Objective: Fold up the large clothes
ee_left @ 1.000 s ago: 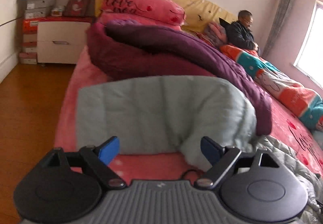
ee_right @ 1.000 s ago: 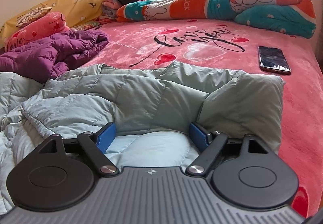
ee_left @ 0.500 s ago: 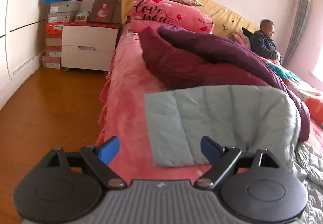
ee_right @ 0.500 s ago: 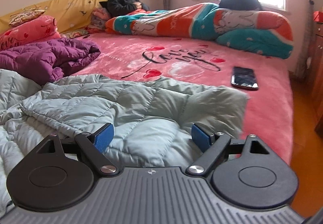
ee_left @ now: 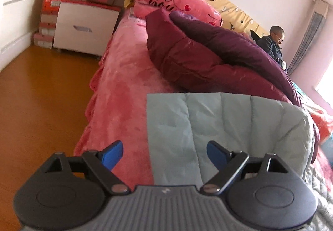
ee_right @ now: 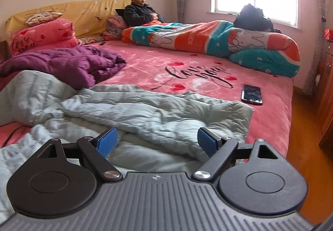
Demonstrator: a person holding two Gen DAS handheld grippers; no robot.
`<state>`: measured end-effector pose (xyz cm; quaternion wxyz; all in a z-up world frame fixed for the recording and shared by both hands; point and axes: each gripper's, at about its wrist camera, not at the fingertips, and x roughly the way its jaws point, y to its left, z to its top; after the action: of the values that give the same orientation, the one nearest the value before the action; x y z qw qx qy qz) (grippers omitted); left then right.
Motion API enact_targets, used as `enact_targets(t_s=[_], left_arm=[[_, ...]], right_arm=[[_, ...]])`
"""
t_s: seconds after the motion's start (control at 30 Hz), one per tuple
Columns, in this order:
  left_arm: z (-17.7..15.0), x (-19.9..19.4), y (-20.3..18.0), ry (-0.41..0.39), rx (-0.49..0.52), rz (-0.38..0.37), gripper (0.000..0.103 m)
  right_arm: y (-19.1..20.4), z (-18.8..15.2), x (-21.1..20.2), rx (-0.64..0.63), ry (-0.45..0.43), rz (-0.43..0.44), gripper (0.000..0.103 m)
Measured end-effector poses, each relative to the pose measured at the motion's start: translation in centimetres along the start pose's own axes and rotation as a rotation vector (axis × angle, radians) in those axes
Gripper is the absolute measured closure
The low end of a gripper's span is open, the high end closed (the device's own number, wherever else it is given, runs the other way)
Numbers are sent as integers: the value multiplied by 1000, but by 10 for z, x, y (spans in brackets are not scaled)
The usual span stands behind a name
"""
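A pale green quilted down coat (ee_right: 149, 114) lies spread on the pink bed, crumpled in the middle. In the left wrist view one flat folded part of it (ee_left: 224, 127) lies near the bed's left edge. My left gripper (ee_left: 164, 155) is open and empty, just above that part's near left corner. My right gripper (ee_right: 157, 143) is open and empty, hovering over the coat's near side. Neither gripper holds cloth.
A purple down coat (ee_left: 208, 52) lies heaped beyond the green one, also in the right wrist view (ee_right: 62, 66). A phone (ee_right: 251, 96) lies on the bed (ee_right: 208, 77) at right. A person (ee_right: 141, 11) sits at the headboard under a rolled blanket (ee_right: 218, 39). Wooden floor (ee_left: 41, 95) and a nightstand (ee_left: 85, 27) are left of the bed.
Both grippers have pulled back from the coat and turned; the left one has swung left toward the bed's edge. The coat's right sleeve part now lies flatter on the bed.
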<state>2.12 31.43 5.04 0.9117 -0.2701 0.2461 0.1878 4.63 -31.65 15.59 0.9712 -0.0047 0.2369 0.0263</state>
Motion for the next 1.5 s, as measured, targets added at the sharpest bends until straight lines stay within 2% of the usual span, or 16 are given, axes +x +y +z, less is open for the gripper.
enact_targets(t_s=[0.27, 0.63, 0.93, 1.1, 1.27, 1.5], left_arm=[[3, 23, 8, 62, -120, -41, 16], [3, 32, 4, 99, -127, -28, 19], [6, 26, 7, 79, -127, 2, 56], [10, 20, 5, 54, -120, -12, 85], [12, 17, 2, 36, -134, -41, 97], [21, -1, -7, -38, -153, -109, 99]], right_arm=[[39, -4, -14, -100, 39, 23, 0], [63, -7, -3, -159, 87, 49, 0], [61, -12, -6, -158, 99, 58, 0], [56, -14, -5, -141, 108, 56, 0], [52, -16, -2, -113, 113, 54, 0], [42, -17, 2, -51, 94, 69, 0]])
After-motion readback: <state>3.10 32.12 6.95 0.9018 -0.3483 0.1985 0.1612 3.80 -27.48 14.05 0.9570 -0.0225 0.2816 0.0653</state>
